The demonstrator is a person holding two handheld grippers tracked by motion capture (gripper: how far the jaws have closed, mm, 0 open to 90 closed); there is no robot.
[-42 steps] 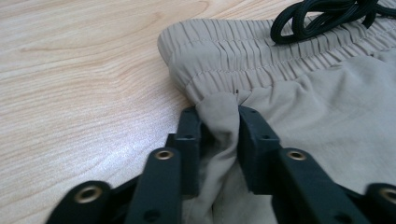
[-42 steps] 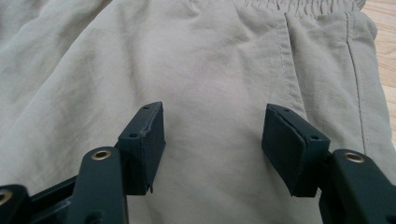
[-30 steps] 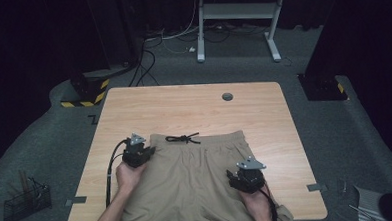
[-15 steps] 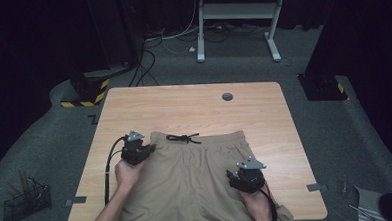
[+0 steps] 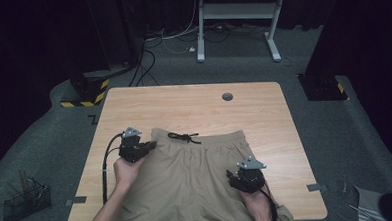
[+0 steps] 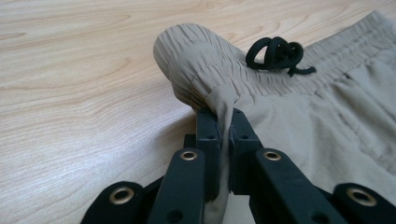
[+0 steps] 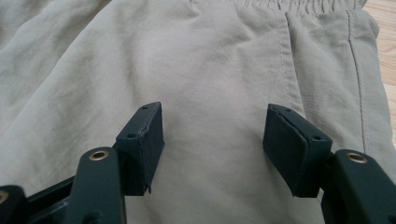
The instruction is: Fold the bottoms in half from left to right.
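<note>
**A:** Where were the shorts lying?

**B:** The khaki, thin woven fabric shorts with an elastic waistband [image 5: 197, 175] lay spread flat on the light wooden rectangular table [image 5: 194, 105], on the half nearest the person, waistband pointing away from them. The black knotted drawstring [image 5: 184, 137] sat on the table just past the middle of that waistband.

**A:** And the left gripper?

**B:** The left gripper [image 5: 148, 145] was at the waistband's left corner. In the left gripper view its black jaws were clamped tight on a pinch of the shorts [image 6: 219, 100], with cloth squeezed between the pads [image 6: 208, 135] and the gathered waistband corner bunched up and lifted off the table just beyond the tips. The drawstring [image 6: 275, 53] lay coiled a little farther along the waistband from that corner.

**A:** What about the other one?

**B:** The right gripper [image 5: 232, 176] sat over the right leg of the shorts, below the waistband and well apart from the drawstring. Its jaws stood wide apart, grasping nothing. In the right gripper view the pads [image 7: 144, 140] hung over smooth cloth [image 7: 210, 84], with a side seam running just beside the right-hand pad.

**A:** Anything else near the shorts?

**B:** A small round grey grommet [image 5: 227, 96] was set in the table well beyond the waistband, near the far edge.
</note>
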